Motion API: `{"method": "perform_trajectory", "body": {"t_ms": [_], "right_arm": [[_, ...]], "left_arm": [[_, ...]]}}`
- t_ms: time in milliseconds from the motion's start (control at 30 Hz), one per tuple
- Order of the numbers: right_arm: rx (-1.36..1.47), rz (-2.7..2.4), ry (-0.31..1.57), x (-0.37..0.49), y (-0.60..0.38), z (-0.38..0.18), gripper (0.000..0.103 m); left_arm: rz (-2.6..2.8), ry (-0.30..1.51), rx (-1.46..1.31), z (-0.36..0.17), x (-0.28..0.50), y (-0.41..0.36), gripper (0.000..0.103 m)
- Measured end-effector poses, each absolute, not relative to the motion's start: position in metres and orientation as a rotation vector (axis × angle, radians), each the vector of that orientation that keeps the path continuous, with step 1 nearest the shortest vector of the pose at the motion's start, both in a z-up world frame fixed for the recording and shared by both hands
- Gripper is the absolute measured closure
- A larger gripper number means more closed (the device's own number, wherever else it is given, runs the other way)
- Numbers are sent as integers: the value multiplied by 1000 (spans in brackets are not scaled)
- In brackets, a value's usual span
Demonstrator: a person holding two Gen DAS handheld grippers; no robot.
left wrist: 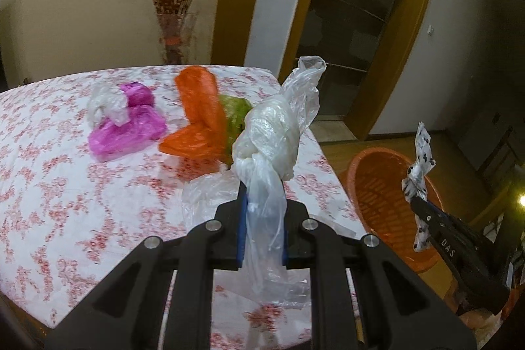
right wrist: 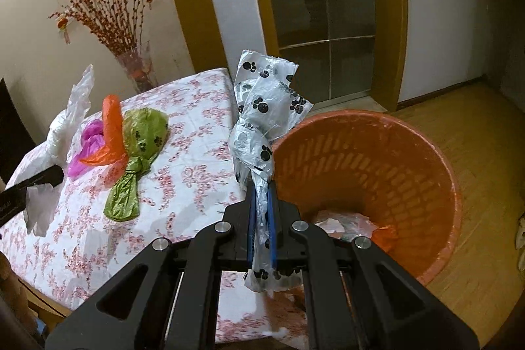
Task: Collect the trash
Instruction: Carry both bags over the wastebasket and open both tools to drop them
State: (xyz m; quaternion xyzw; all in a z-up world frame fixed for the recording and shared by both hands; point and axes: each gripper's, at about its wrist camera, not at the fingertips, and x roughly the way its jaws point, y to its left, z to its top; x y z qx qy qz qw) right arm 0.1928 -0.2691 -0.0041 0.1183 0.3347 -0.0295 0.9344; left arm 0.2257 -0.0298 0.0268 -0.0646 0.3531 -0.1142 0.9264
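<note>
My left gripper is shut on a knotted clear plastic bag, held up above the right side of the floral-cloth table. My right gripper is shut on a white bag with black paw prints, at the near rim of an orange slatted basket on the floor. Crumpled trash lies in the basket's bottom. On the table lie a pink bag, a small white bag, an orange bag and a green paw-print bag.
A glass vase of red-blossom branches stands behind the table's far edge. A glass-paned door in a wooden frame is beyond the basket, with wooden floor around it. The basket stands right against the table's right edge.
</note>
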Motion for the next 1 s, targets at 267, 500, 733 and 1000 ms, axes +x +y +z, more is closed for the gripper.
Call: {"method": "perform_trajectory", "body": {"t_ms": [267,500,733,1000], "right_arm": [[297,-118,651,181,-300,-2,97],[337,-158,638,178,-326,-4,97],[373,-187,636,177,-348,-11,97],[423,-207,625,178,-372,-13,97]], "left_arm": [[-354,742,-149,21,228,-61,87],[-442,750,-133,18,232,-97,87],[-517,785,-112,8,243,-136,87],[-589,811,-84,-1,253,-174,87]]}}
